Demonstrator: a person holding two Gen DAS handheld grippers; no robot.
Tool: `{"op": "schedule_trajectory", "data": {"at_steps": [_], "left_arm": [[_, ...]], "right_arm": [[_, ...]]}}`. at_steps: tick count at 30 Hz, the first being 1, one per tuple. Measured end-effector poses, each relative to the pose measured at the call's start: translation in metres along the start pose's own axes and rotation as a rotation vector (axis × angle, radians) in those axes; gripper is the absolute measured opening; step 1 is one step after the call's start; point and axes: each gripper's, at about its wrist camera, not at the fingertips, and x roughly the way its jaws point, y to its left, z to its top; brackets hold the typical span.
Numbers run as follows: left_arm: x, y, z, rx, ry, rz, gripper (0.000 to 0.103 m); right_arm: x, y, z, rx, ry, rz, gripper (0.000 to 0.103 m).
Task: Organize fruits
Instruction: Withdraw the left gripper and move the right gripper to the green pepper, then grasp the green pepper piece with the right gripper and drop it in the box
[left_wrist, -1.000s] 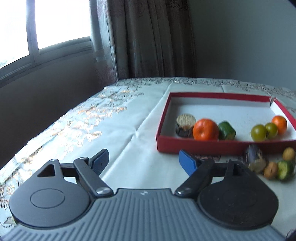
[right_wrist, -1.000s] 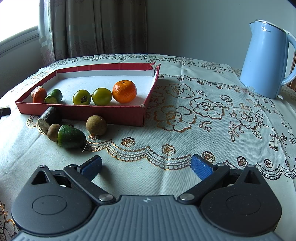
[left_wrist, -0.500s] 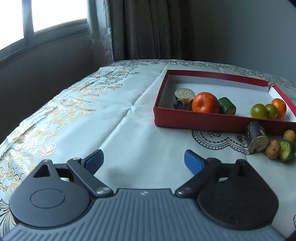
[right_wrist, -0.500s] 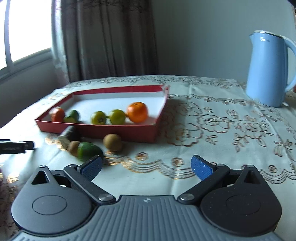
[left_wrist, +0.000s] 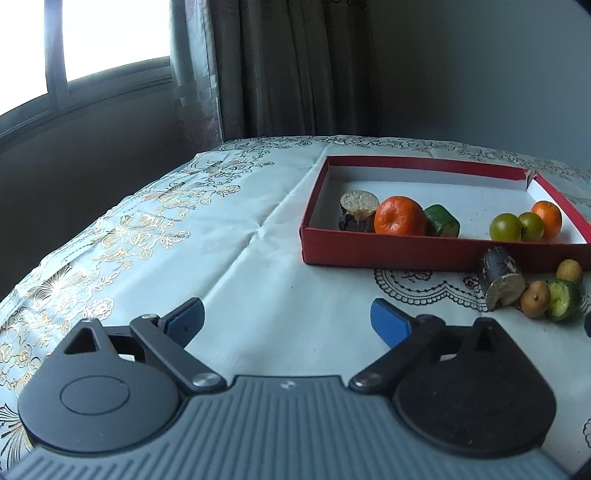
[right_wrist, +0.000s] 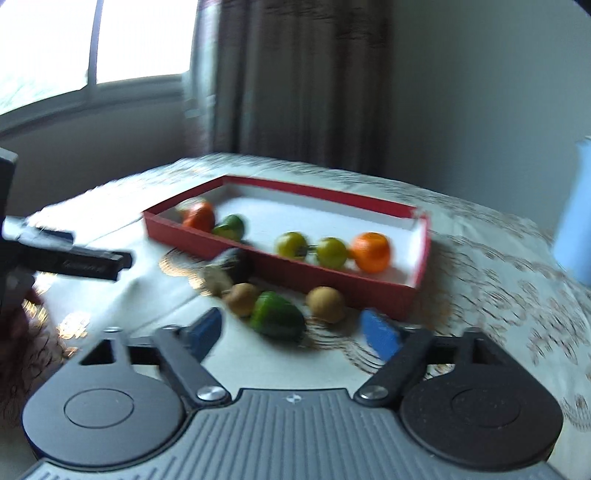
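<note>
A red box (left_wrist: 406, 254) on the tablecloth holds a large orange (left_wrist: 399, 216), a brown cut piece (left_wrist: 358, 208), a green chunk (left_wrist: 441, 221), two green tomatoes (left_wrist: 505, 227) and a small orange (left_wrist: 547, 218). In front of the box lie a dark cylinder (left_wrist: 500, 282), a brown fruit (left_wrist: 535, 299) and a green fruit (left_wrist: 563, 304). My left gripper (left_wrist: 288, 321) hovers over bare cloth to their left, jaws opening with nothing between them. My right gripper (right_wrist: 291, 330) is closing. The green fruit (right_wrist: 277, 314) lies just ahead between its fingertips, untouched, with brown fruits (right_wrist: 325, 304) beside it.
A blue kettle (right_wrist: 576, 229) stands at the right edge of the right wrist view. The left gripper's finger (right_wrist: 81, 262) reaches in from the left there. A window and curtains stand behind the table. The table's left edge drops off near the wall.
The right gripper swung left and closer to the loose fruits, and its jaws narrowed. The left gripper's jaws widened slightly while it stayed nearly in place.
</note>
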Motion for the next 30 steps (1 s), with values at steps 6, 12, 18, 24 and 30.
{"op": "schedule_trajectory", "data": {"at_steps": [6, 12, 18, 24, 30], "left_arm": [[-0.001, 0.001, 0.0, -0.006, -0.003, -0.012, 0.097], [-0.001, 0.002, 0.001, -0.009, -0.005, -0.019, 0.097], [0.0, 0.001, 0.001, -0.008, -0.003, -0.022, 0.097], [0.0, 0.001, 0.001, -0.008, -0.001, -0.021, 0.097], [0.0, 0.001, 0.0, -0.007, 0.0, -0.018, 0.097]], "right_arm": [[0.011, 0.002, 0.004, -0.074, 0.027, 0.081, 0.055], [0.023, 0.0, 0.004, -0.067, 0.077, 0.093, 0.055], [0.031, 0.001, 0.008, -0.055, 0.088, 0.097, 0.055], [0.037, 0.002, 0.011, -0.041, 0.102, 0.08, 0.048], [0.037, 0.0, 0.01, -0.027, 0.101, 0.058, 0.04]]}}
